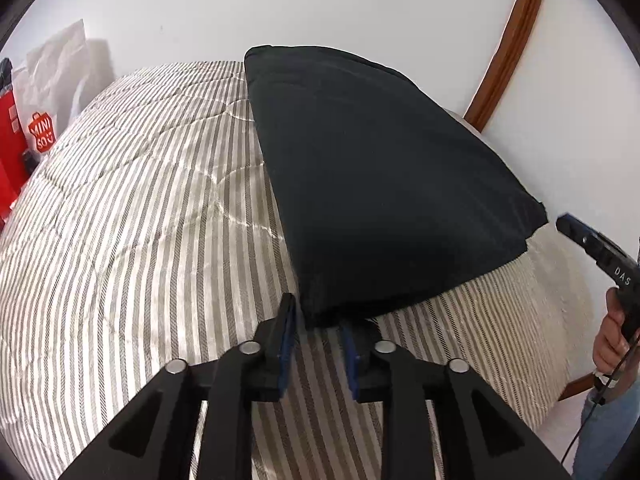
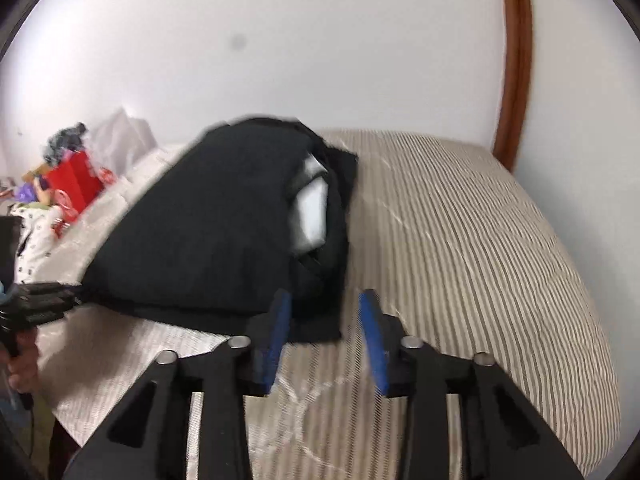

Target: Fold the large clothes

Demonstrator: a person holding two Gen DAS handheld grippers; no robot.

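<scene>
A black garment [image 1: 372, 184] lies folded into a flat, roughly rectangular bundle on the striped bedspread [image 1: 140, 220], near the bed's wall-side edge. Its top surface is smooth and matte. From the right wrist view, one open end shows stacked layers with a pale patch [image 2: 314, 208] inside.

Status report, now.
Left gripper open at black garment corner. Right gripper open, empty. Garment folded on bed. Nothing in the way.

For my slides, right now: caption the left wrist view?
Open left gripper at the corner of a folded black garment on a striped quilt.
</scene>
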